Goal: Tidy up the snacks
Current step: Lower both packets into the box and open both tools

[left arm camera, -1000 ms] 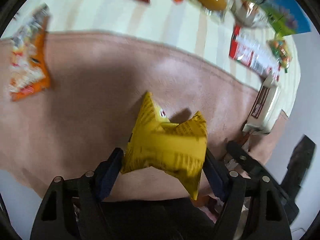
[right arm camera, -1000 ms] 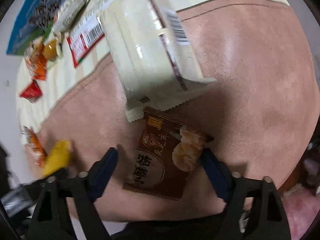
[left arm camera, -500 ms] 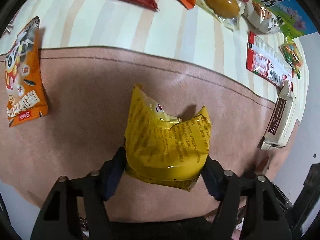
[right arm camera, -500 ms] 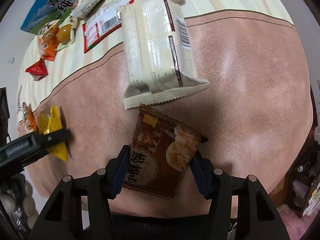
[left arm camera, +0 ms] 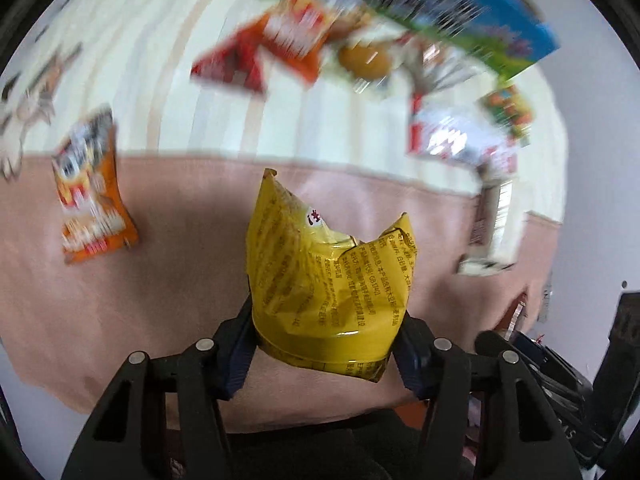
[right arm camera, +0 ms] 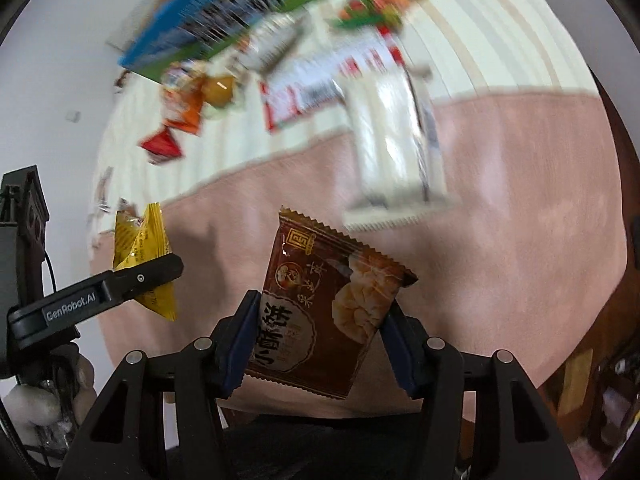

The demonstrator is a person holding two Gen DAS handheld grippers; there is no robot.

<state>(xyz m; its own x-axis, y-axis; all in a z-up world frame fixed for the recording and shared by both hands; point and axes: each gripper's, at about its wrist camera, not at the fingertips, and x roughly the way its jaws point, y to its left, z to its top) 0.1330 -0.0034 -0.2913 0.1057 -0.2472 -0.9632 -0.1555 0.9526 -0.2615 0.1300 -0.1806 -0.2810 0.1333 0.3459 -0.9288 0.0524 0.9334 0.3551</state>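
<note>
Pink plush blanket (left arm camera: pixel 168 264) covers the near part of the bed, with a cream striped sheet (left arm camera: pixel 224 92) beyond it. Near the blanket's left edge lies an orange snack packet (left arm camera: pixel 94 208). The left gripper (left arm camera: pixel 324 344) has its jaws closing on a yellow snack bag (left arm camera: pixel 324 276), which is crumpled between the pads and lifted clear of the blanket. Toward the far edge of the sheet lie blurred packets: a red one (left arm camera: pixel 228 66), an orange one (left arm camera: pixel 304 28) and a blue-and-green carton (left arm camera: pixel 460 8); its contents cannot be made out. A long pale wrapper (right arm camera: pixel 396 140) lies across the blanket's edge. The right gripper (right arm camera: pixel 316 344) has its jaws clamped on a brown pastry packet (right arm camera: pixel 324 300), held up above the blanket.
</note>
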